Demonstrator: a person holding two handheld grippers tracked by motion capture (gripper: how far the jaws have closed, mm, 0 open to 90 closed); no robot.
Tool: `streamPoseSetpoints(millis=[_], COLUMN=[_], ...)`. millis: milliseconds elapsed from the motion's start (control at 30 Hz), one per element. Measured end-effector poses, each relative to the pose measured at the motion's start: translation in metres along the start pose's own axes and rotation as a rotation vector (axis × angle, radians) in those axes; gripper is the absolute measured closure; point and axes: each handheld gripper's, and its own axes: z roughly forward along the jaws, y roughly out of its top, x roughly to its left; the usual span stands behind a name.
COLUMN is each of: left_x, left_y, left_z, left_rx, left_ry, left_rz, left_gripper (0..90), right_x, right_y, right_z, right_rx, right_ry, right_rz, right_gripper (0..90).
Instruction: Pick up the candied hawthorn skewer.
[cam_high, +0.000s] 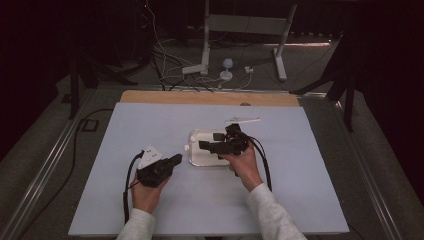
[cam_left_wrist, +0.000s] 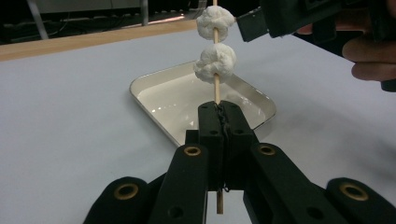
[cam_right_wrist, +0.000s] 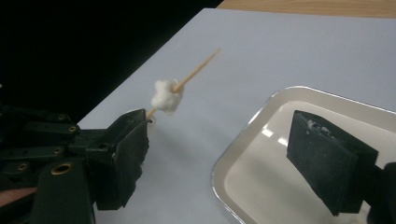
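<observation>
Over white tabletop (cam_high: 150, 125), left hand-held gripper (cam_left_wrist: 219, 116) clamps the upright skewer (cam_left_wrist: 215, 88); right hand-held gripper (cam_right_wrist: 224, 158) gapes wide.

Tray (cam_high: 200, 159) mid-table, left hand-held gripper (cam_high: 176, 161) just left of it, right hand-held gripper (cam_high: 209, 141) above it.

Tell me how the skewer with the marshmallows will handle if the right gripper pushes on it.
The skewer is a thin wooden stick clamped low by the left gripper, so it would probably flex or snap. The marshmallows look soft, so they would likely squash or slide along it. The right gripper is open above the tray.
</observation>
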Motion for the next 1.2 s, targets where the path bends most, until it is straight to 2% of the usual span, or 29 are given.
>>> streamPoseSetpoints(millis=[233,367,567,833,1033,1200], left_x=[-0.003,-0.005,-0.006,-0.008,-0.009,-0.01], left_y=[0.001,0.001,0.001,0.002,0.002,0.002], left_z=[0.001,0.001,0.001,0.002,0.002,0.003], left_rx=[-0.008,-0.011,-0.017,-0.02,-0.022,-0.018], left_ry=[-0.011,-0.017,-0.022,-0.027,-0.024,-0.023], left_rz=[0.01,0.016,0.021,0.025,0.029,0.031], left_gripper=[89.8,89.8,89.8,89.8,89.8,89.8], right_x=[0.007,0.01,0.012,0.011,0.013,0.014], right_y=[0.002,0.003,0.004,0.005,0.004,0.004], right_z=[0.004,0.006,0.009,0.009,0.012,0.014], right_rx=[-0.005,-0.023,-0.028,-0.044,-0.021,-0.011], right_ry=[0.04,0.063,0.081,0.093,0.106,0.118], right_rz=[0.012,0.013,0.03,0.066,0.06,0.075], right_gripper=[24.3,35.2,43.2,47.1,48.9,54.9])
